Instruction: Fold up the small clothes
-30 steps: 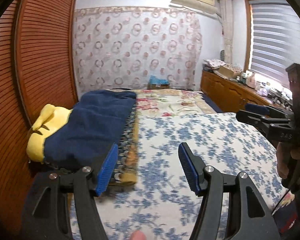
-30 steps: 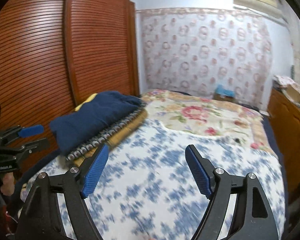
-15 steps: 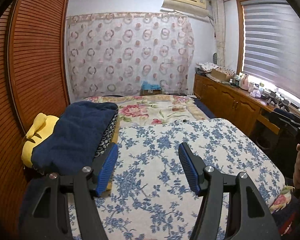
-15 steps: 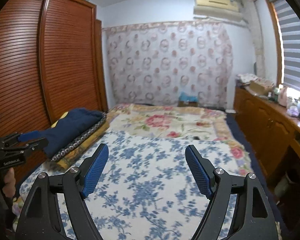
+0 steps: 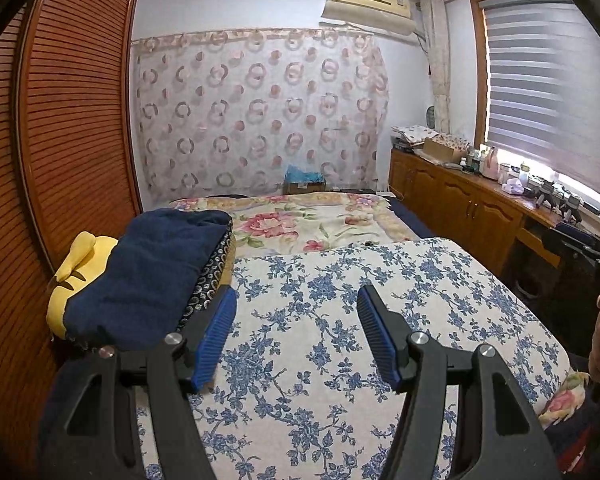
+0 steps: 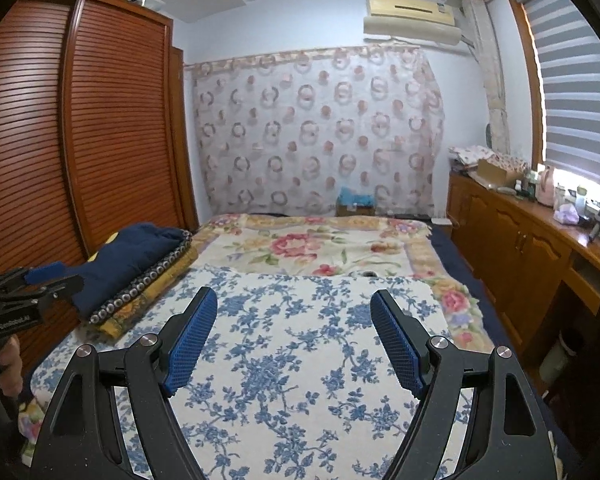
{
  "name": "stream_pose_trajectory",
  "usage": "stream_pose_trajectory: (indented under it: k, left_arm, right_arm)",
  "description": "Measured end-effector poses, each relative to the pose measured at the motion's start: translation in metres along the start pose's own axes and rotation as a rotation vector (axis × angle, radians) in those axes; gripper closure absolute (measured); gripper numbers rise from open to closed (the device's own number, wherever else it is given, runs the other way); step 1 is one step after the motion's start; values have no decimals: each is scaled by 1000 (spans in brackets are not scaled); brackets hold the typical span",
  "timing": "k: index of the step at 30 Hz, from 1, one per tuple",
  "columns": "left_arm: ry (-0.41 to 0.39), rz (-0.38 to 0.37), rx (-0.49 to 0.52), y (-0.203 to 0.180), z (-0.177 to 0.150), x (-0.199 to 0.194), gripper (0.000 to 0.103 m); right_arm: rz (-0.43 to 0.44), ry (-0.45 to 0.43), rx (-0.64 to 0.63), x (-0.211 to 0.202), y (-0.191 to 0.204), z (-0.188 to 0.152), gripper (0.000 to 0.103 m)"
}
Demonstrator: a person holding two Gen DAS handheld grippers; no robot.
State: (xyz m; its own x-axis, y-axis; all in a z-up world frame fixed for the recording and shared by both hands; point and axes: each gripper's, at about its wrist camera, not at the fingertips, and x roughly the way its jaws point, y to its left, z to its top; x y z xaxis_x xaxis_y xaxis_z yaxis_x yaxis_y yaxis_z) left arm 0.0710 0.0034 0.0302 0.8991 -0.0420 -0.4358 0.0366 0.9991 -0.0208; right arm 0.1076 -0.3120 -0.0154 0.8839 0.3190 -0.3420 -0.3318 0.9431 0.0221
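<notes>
A folded navy garment [image 5: 152,272] lies on a stack at the bed's left edge, over a yellow piece [image 5: 74,276] and a patterned folded cloth [image 5: 214,264]. The stack also shows in the right wrist view [image 6: 136,256]. My left gripper [image 5: 296,332] is open and empty, held above the blue-flowered sheet [image 5: 340,320], just right of the stack. My right gripper [image 6: 294,336] is open and empty above the same sheet [image 6: 300,360]. Each gripper appears at the edge of the other's view: the right one [image 5: 580,248] and the left one [image 6: 32,288].
A slatted wooden wardrobe [image 5: 60,140] stands close along the bed's left side. A wooden cabinet [image 5: 472,208] with small items runs under the window on the right. A pink floral blanket [image 5: 300,228] covers the far half of the bed. A patterned curtain [image 5: 260,112] hangs behind.
Both grippers have tilted up and drawn back from the stack, so the views show more of the room. Both stayed open and empty.
</notes>
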Motion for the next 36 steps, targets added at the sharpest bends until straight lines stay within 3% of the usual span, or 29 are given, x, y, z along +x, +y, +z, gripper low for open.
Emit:
stream_pose_trajectory:
  k: [36]
  left_arm:
    - [-18, 5, -7, -4, 3, -9, 40]
  right_arm:
    - [-8, -8, 4, -2, -2, -6, 22]
